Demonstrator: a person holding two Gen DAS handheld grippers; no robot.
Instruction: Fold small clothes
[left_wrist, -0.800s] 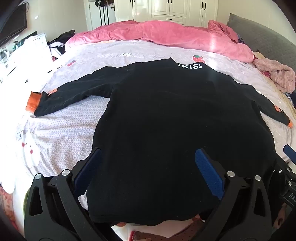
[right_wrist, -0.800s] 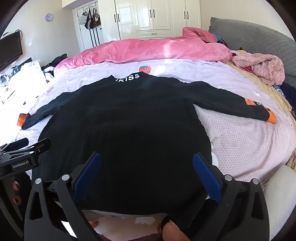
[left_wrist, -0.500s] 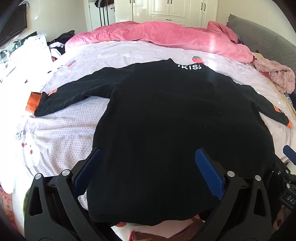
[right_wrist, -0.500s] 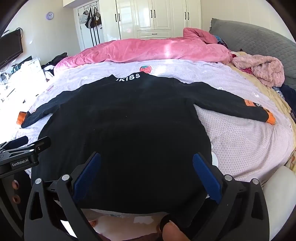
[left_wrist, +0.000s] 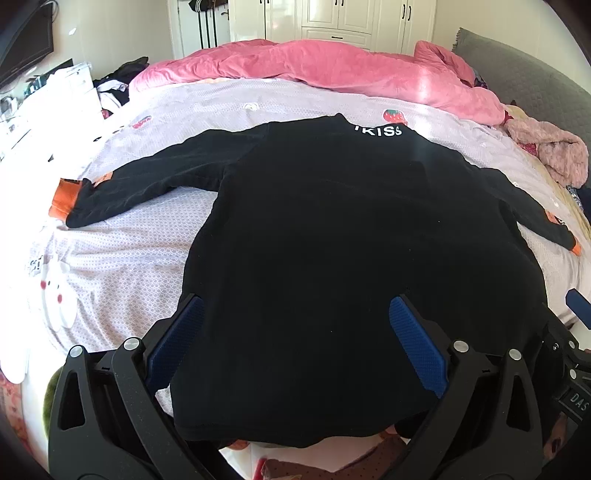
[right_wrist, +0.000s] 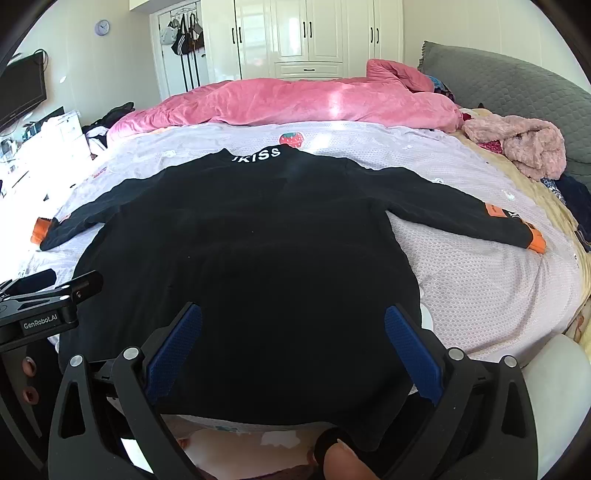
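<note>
Both our left gripper (left_wrist: 295, 339) and right gripper (right_wrist: 293, 341) gape wide over the black top (left_wrist: 351, 258), whose near hem our gripper frames partly hide.

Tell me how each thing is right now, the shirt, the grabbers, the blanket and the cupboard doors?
black shirt: spread flat on the bed, sleeves out, unfolded.
left gripper: open, over the hem.
right gripper: open, over the hem.
pink blanket: bunched up.
wardrobe doors: shut.

Wide bed in pale lilac patterned sheet (right_wrist: 480, 295) is carrying a flat-spread black long-sleeved top (right_wrist: 258, 258), a crumpled pink duvet (right_wrist: 295, 103), and a fuzzy pink garment (right_wrist: 524, 147).
</note>
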